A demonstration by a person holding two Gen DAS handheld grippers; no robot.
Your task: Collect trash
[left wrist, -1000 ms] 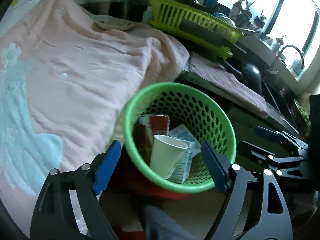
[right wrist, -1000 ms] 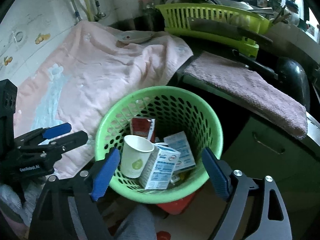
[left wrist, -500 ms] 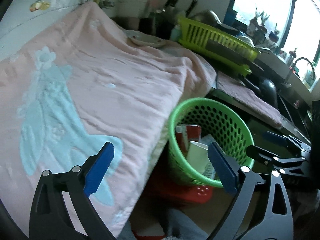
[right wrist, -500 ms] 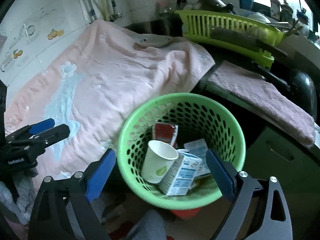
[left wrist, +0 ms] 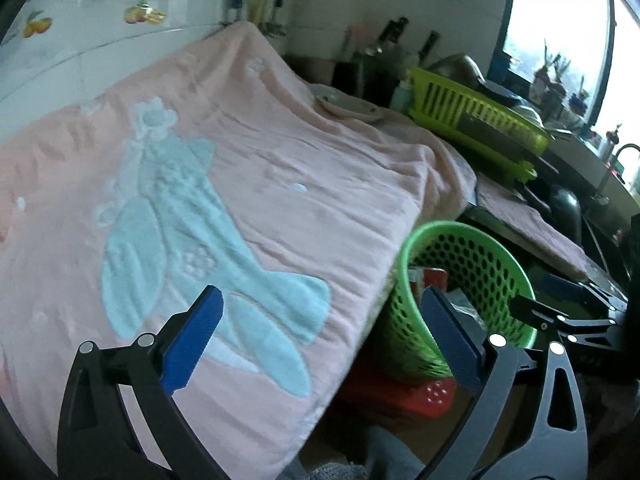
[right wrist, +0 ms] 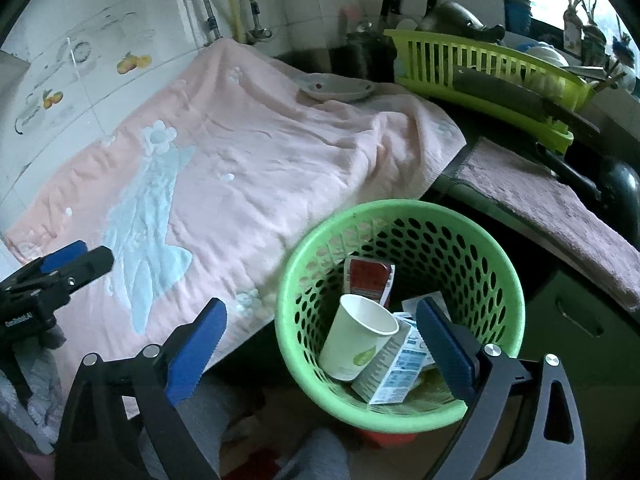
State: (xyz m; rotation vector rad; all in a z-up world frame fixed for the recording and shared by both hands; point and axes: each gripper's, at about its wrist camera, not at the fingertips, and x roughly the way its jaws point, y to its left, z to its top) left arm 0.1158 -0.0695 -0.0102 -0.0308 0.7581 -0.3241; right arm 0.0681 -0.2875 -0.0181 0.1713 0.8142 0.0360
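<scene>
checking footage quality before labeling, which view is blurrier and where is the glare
Left wrist view: softer, the pink blanket and green basket smeared, and the window blown out white at upper right. Right wrist view: sharper, the paper cup and carton crisp; only slight window glare in the top right corner; edges bowed by the fisheye.

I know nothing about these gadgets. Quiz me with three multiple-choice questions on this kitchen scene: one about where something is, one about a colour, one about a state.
1. Where is the white paper cup?
A. Inside the round green perforated plastic basket
B. On the pink towel with the pale blue pattern
C. In the lime-green slatted dish rack

2. What colour are the pads of the right gripper?
A. Red
B. Blue
C. Yellow

3. What do the right gripper's jaws hold?
A. The cup
B. A carton
C. Nothing

Answers: 1 A, the cup leans among cartons within the basket's rim. 2 B, both pads show blue. 3 C, the jaws are opening with nothing gripped between them.
</scene>
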